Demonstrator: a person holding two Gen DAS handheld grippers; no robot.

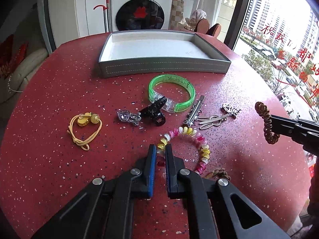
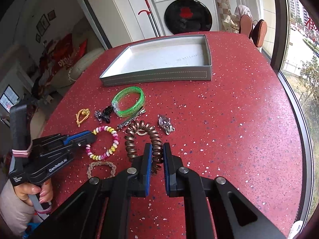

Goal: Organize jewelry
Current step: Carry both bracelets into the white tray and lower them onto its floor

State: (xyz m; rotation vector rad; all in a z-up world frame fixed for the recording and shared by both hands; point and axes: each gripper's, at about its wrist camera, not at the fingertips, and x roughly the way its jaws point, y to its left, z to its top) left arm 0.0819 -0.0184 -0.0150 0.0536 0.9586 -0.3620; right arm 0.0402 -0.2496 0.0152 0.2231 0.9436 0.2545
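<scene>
A red speckled table is seen, bare at right. The left gripper is closed on the bead bracelet; the right gripper is closed on the brown coil.

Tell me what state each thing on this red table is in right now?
Left gripper: shut on the pink and yellow bead bracelet.
Right gripper: shut on the brown coil hair tie, held up.
Grey tray: empty.
Green bangle: lying flat on the table.
Washing machine: door closed.
</scene>
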